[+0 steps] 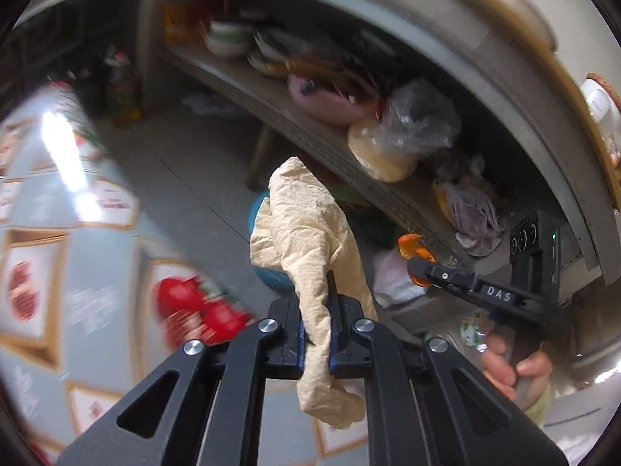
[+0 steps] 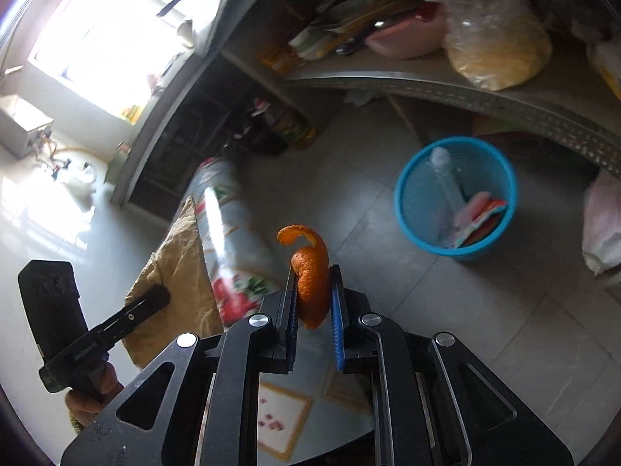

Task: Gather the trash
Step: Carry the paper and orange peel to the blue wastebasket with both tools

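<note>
**Trash pinched in both grippers above the floor**

Crumpled beige paper is clenched in the left gripper, sticking out toward 12 o'clock. Orange peel is clamped in the right gripper, its curl pointing to 12 o'clock. Farther out at 2 o'clock on the tiled floor, a blue bin stands under a cluttered shelf.
</note>
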`<state>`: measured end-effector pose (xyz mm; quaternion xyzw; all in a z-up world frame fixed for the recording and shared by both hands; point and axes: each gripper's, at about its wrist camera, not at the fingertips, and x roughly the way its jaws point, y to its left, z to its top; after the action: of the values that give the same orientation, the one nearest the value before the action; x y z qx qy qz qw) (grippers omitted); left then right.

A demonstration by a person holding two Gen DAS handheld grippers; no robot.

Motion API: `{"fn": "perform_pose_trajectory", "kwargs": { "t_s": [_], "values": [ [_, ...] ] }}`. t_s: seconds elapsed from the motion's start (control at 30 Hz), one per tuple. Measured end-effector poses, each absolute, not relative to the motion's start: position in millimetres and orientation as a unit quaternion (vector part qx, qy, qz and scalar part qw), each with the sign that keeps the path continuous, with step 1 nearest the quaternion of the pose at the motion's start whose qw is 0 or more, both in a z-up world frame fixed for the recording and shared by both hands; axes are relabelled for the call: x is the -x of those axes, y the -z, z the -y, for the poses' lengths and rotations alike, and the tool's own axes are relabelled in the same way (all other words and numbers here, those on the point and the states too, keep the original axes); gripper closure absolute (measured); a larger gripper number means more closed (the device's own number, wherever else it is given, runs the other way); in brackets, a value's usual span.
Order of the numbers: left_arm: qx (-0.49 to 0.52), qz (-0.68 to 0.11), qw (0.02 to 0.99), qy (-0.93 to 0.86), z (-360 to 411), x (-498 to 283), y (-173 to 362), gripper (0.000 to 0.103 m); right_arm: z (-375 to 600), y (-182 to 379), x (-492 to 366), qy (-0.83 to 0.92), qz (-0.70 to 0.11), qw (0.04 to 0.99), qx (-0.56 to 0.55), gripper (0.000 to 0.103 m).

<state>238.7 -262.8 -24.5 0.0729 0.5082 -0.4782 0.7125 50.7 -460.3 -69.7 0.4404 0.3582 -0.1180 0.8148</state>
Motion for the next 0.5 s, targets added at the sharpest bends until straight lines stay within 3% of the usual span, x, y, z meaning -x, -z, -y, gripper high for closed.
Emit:
{"fn": "perform_pose_trajectory", "kwargs": {
  "t_s": [0.3,0.43,0.5],
  "values": [
    [-0.166,-0.618,0.652,0.407,421,-285,141,0.094,548,171,-95,0.192,-0.399,0.76,-0.475,0.087],
    [-0.209,-0.608,0.665,0.379,462,-301,177,0.094,571,208,-119,0.214,-0.415,0.744,-0.479,0.086],
    [-0.227,-0.596,0.673,0.374,480,-307,193,0.094,580,222,-129,0.219,-0.423,0.74,-0.475,0.081]
  ]
}}
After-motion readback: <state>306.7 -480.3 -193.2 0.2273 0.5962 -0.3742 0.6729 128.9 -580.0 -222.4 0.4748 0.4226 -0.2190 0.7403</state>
